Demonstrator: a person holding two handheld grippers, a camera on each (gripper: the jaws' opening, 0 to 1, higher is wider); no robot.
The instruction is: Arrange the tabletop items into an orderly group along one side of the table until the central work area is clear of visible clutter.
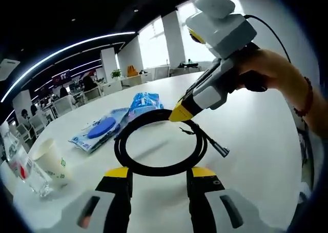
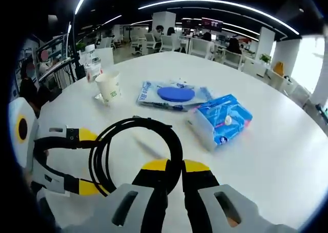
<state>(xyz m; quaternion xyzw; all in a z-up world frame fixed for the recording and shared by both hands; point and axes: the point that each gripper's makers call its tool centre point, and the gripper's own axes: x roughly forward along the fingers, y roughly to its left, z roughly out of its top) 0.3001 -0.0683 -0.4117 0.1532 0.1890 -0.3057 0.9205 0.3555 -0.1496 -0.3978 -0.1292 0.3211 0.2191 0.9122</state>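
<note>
Nearby, paper cup (image 2: 109, 86), contents unseen

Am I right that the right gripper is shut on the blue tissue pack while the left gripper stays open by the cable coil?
Not quite: in the right gripper view the right gripper is shut on the cable coil, not the tissue pack, which lies free on the table. The left gripper is open by the coil.

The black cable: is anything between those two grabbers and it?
No. The right gripper is already closed on the coiled black cable, pinching its near loop. The left gripper sits open right at the coil's edge, with bare white table between. The tissue pack lies off to the side.
</note>
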